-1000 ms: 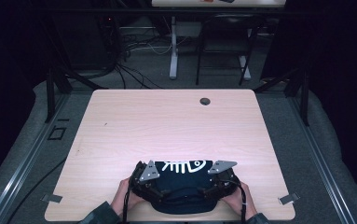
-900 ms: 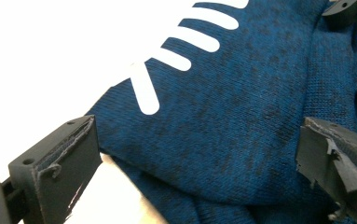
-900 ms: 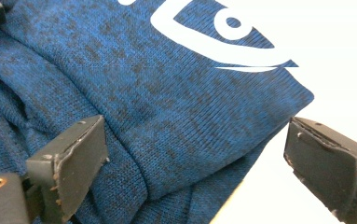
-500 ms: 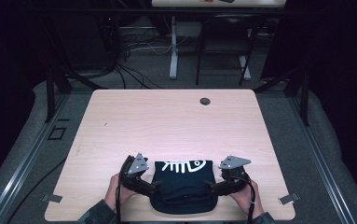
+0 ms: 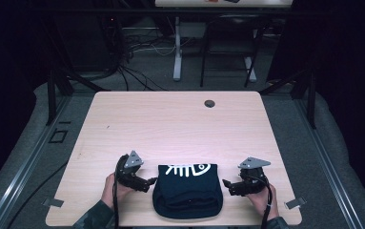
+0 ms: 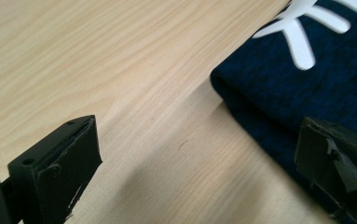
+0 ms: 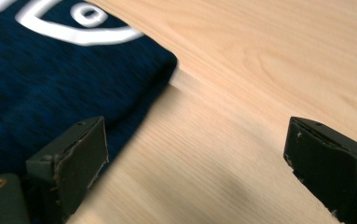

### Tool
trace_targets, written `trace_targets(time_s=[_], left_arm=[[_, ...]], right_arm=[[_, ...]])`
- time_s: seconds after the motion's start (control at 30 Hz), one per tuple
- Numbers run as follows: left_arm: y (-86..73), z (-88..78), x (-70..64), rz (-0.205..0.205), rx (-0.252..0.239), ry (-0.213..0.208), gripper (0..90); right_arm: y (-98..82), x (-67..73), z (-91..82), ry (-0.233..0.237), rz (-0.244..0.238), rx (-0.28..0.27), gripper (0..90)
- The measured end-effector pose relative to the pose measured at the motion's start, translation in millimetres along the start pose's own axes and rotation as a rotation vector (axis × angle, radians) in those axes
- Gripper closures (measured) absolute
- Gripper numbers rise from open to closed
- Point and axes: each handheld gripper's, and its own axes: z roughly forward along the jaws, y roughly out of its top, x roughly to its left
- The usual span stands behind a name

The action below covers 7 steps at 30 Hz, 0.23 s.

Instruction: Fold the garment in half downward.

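Folded navy T-shirt flanked by both grippers

The folded navy cotton T-shirt is left flat on the pale wooden tabletop; left gripper and right gripper fingers are spread wide, empty, clear of the fold.

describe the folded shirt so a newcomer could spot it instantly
Start at the light wooden table and go to its near edge. Between the left gripper and right gripper, both open, lies the folded shirt: dark navy, with a white fish-skeleton print.
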Motion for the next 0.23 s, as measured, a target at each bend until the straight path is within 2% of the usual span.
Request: trace_targets(time_s=[0.1, 0.23], left_arm=[[-1.8, 3.6, 2.4, -0.011, 0.019, -0.003, 0.1], [-3.8, 7.9, 4.5, -0.019, 0.042, -0.005, 0.1]], right_arm=[[-4.8, -4.6, 4.8, 0.0, 0.023, 0.016, 6.2], [-9.3, -8.0, 12.5, -0.034, 0.026, 0.046, 5.8]])
